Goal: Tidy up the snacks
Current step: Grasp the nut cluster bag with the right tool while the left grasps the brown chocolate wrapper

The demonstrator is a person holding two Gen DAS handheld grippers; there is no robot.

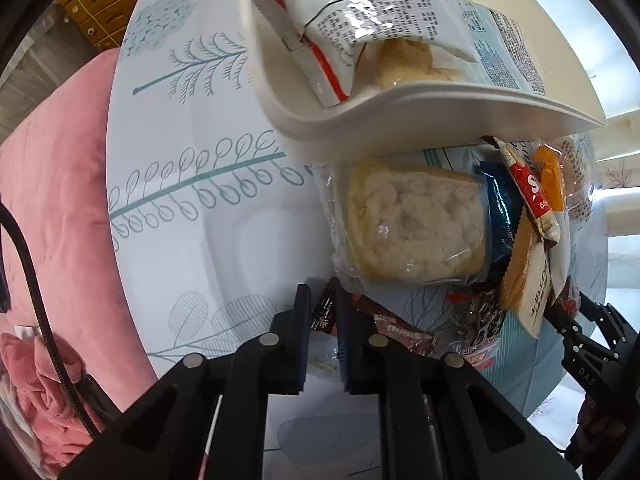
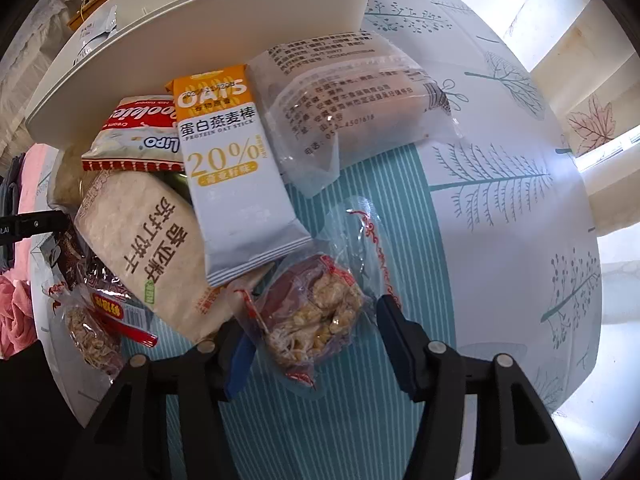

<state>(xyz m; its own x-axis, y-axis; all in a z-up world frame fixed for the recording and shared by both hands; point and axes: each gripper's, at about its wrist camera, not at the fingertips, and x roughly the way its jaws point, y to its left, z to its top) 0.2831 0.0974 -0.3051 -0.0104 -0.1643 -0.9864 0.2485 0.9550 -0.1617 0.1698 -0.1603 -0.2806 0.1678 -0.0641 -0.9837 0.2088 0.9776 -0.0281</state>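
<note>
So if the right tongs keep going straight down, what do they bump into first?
Most likely the clear packet of nutty snack lying between the open right tongs, on the striped tablecloth. Depth is hard to judge here.

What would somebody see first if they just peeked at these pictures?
Probably the heap of snack packets on the leafy tablecloth, with the orange and white oat bar lying on top in the right wrist view. Just behind the heap sits a white tray that already has some packets in it. Down in front, the left gripper pinches a dark red wrapper, and the right gripper's fingers sit on both sides of a clear nut snack.
</note>
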